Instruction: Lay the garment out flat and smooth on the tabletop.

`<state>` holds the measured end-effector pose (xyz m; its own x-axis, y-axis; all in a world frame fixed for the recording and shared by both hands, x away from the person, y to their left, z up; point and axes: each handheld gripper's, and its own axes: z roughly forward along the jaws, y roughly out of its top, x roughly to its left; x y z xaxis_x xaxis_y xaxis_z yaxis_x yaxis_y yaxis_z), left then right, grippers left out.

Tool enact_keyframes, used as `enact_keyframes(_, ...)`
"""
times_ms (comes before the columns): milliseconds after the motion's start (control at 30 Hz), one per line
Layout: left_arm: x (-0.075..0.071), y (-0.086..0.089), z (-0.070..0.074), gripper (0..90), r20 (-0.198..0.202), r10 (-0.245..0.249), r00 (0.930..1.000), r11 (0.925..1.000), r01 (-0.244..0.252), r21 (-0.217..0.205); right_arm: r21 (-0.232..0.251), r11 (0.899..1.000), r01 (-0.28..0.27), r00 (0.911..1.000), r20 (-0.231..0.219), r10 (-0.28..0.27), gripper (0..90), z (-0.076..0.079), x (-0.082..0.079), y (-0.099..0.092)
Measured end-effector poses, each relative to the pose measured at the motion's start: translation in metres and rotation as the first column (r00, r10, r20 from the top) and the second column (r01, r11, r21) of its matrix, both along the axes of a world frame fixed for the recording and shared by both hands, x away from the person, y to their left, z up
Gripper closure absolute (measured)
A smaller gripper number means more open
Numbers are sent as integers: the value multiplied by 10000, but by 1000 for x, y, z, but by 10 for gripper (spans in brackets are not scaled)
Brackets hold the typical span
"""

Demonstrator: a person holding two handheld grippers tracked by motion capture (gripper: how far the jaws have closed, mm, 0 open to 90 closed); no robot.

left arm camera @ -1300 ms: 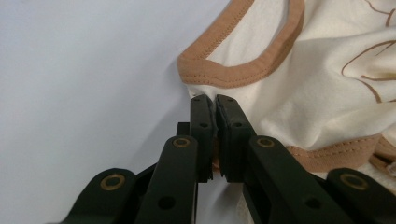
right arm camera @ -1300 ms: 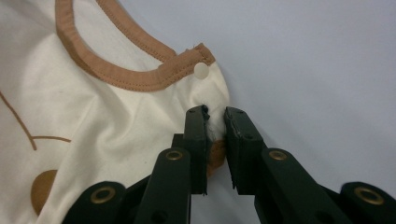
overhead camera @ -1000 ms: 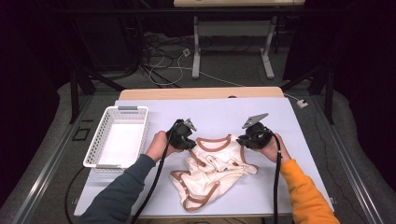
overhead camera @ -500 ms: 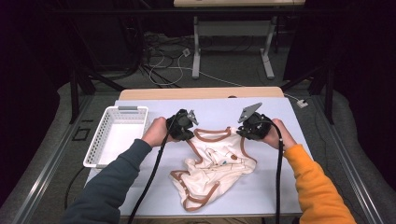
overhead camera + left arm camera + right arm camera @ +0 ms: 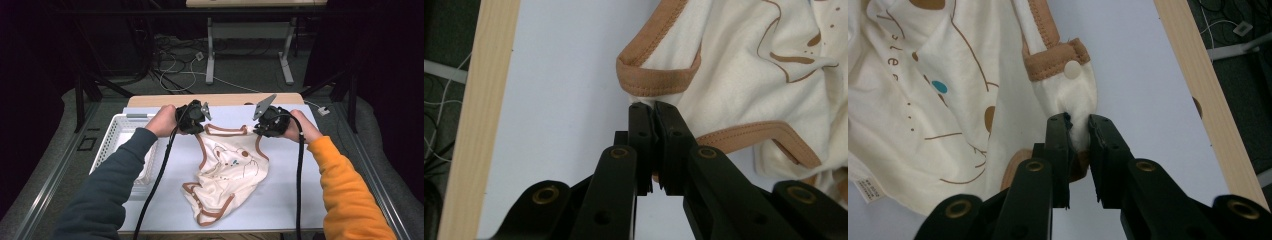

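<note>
where brown-trimmed, soft cream garment [image 5: 230, 172]

Dark room, grey floor [image 5: 65, 150], cables [image 5: 175, 70], 2nd table's legs [image 5: 210, 55] behind.

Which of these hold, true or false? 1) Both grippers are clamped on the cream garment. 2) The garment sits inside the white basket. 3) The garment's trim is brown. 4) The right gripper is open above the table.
1) Both the left gripper and the right gripper are shut on the cream baby garment with brown trim. True.
2) The garment sits inside the white slatted plastic basket. False: it lies on the pale blue table top, right of the basket.
3) The garment's edge trim is brown. True.
4) The right gripper is open above the table. False: its jaws pinch a cream tab beside a white snap button.
</note>
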<state>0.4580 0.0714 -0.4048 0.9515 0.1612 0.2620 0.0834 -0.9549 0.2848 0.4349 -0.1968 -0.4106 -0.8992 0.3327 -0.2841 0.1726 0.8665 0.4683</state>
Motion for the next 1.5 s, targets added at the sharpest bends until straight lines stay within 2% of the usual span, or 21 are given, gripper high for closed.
enact_keyframes(233,-9,-6,10,864,-114,-911,9958,9925,917,808,-610,9948,-821,9964,-270,806,797,6,-2,5)
enact_keyframes(433,-20,-12,14,864,-362,-1568,9870,9751,1606,1530,-1053,9850,-1369,9903,-394,1334,798,16,-10,9)
enact_keyframes(667,-33,-14,15,864,-799,-1971,9771,9608,2087,1825,-1703,9668,-1907,9809,-710,1810,797,23,-24,18)
enact_keyframes(800,-43,-13,8,864,-979,-2084,9731,9566,2237,1867,-1930,9541,-2292,9727,-812,2173,797,22,-35,23)
enact_keyframes(867,-48,-11,2,870,-1046,-1964,9749,9591,2132,1860,-1946,9517,-2375,9704,-917,2234,797,19,-42,24)
enact_keyframes(967,-46,-8,-2,877,-502,-1621,9855,9639,1690,2058,-2104,9481,-2382,9708,-787,2264,799,14,-45,25)
enact_keyframes(1000,-40,-8,1,878,-112,-1369,9905,9678,1361,2118,-2230,9498,-2192,9756,-421,2153,801,14,-41,26)
enact_keyframes(1033,-31,-7,7,879,571,-1064,9927,9750,929,2021,-2452,9532,-1772,9828,63,1843,803,16,-34,26)
enact_keyframes(1067,-18,-6,16,879,1096,-656,9918,9797,431,1959,-2641,9538,-1434,9834,704,1673,804,21,-24,28)
enact_keyframes(1100,-4,-7,28,879,1983,-361,9795,9760,-81,2178,-2717,9585,-867,9815,1418,1290,804,28,-12,30)
enact_keyframes(1133,12,-9,41,875,2883,107,9575,9765,-720,2030,-2820,9592,-194,9695,2290,869,804,37,3,33)
enact_keyframes(1167,29,-10,53,864,3545,667,9327,9725,-1403,1862,-2589,9651,394,9586,2822,366,802,47,20,37)
enact_keyframes(1200,47,-12,61,778,3988,1497,9047,9595,-2303,1624,-2423,9671,776,9503,3114,17,795,58,40,42)
enact_keyframes(1233,63,-13,67,583,4033,2311,8854,9451,-3027,1230,-2337,9622,1401,9312,3615,-478,749,64,60,47)
enact_keyframes(1267,73,-13,68,485,3882,2715,8807,9341,-3382,1142,-2225,9514,2130,9131,3919,-1127,614,67,77,52)
enact_keyframes(1300,78,-13,64,432,4013,2885,8693,9260,-3600,1140,-2189,9393,2640,9180,3557,-1752,500,67,91,56)
enact_keyframes(1333,79,-13,59,386,3816,3037,8730,9242,-3673,1048,-2119,9260,3125,9071,3558,-2248,497,62,99,60)
enact_keyframes(1367,77,-12,54,366,3274,2928,8983,9297,-3475,1220,-1826,9323,3123,9075,3475,-2359,451,55,102,61)
enact_keyframes(1400,72,-10,45,360,3267,2825,9019,9328,-3378,1258,-1675,9333,3176,9185,2988,-2589,392,48,101,61)
enact_keyframes(1467,58,-7,28,337,2796,2585,9247,9413,-3061,1421,-1779,9386,2955,9277,2881,-2375,359,30,94,58)
enact_keyframes(1500,51,-5,20,335,2628,2569,9300,9428,-3010,1435,-1756,9412,2885,9365,2562,-2393,338,22,89,54)
